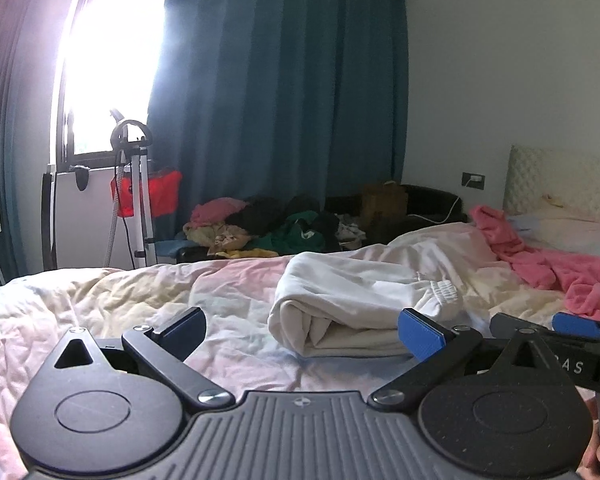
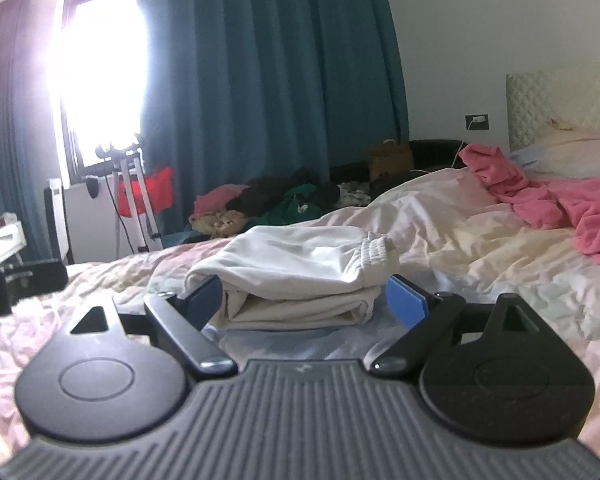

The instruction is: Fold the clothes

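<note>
Both grippers sit low over the bed (image 1: 100,292), and neither has anything in its grasp. The left gripper (image 1: 302,330) has its jaws spread wide and released, and the folded white garment (image 1: 352,304) lies just beyond and to the right of the gap, its rolled left end ahead of the middle and its right part close by the blue right pad. From the right wrist camera, the right gripper (image 2: 304,300) is spread wide too, jaws released, and the same white garment (image 2: 300,276) sits squarely ahead between the two fingers, folded in stacked layers with an elastic cuff showing at its right end; whether the pads touch the cloth I cannot tell. In the left view the right gripper (image 1: 556,326) pokes in at the right edge, just beside the garment's near right corner. To the left of the garment there is open rumpled sheet all the way to the bed's left edge. To the right and far lies a crumpled pink garment (image 2: 560,196) near the pillows, well apart from the white one. Beyond the bed's far edge sits a heap of mixed clothes (image 1: 268,224) under the teal curtain (image 1: 284,92), with a tripod (image 1: 134,184) by the bright window.
</note>
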Demonstrator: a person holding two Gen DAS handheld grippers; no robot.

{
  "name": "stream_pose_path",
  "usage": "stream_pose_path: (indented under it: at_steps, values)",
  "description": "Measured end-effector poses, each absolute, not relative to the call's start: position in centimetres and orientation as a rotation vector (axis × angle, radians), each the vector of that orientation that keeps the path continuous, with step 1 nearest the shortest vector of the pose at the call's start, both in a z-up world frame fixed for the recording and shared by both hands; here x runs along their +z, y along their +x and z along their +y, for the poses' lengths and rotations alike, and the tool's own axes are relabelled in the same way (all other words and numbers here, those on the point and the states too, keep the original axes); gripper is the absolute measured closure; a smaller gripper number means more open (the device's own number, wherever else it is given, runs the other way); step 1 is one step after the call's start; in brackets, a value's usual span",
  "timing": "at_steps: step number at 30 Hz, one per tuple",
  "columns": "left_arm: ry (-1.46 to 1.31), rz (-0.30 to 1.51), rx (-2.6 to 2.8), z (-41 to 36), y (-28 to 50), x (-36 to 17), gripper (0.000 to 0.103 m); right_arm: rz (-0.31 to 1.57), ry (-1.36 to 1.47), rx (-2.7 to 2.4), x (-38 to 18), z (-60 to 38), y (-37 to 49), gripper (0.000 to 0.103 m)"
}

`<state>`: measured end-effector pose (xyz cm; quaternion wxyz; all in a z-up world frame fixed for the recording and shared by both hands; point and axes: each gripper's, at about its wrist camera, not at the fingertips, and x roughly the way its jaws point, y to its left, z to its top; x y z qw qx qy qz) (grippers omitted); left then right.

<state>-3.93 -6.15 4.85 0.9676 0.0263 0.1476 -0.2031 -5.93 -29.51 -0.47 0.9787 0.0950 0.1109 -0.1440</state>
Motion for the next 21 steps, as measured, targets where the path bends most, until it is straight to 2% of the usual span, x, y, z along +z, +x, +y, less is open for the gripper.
stream_pose_path:
  at_steps: [21]
  values:
    - [0.036, 0.317, -0.417, -6.24, -3.69, 4.51, 0.0, 0.268, 0.222, -0.277, -0.58, -29.47, -5.9, 0.013]
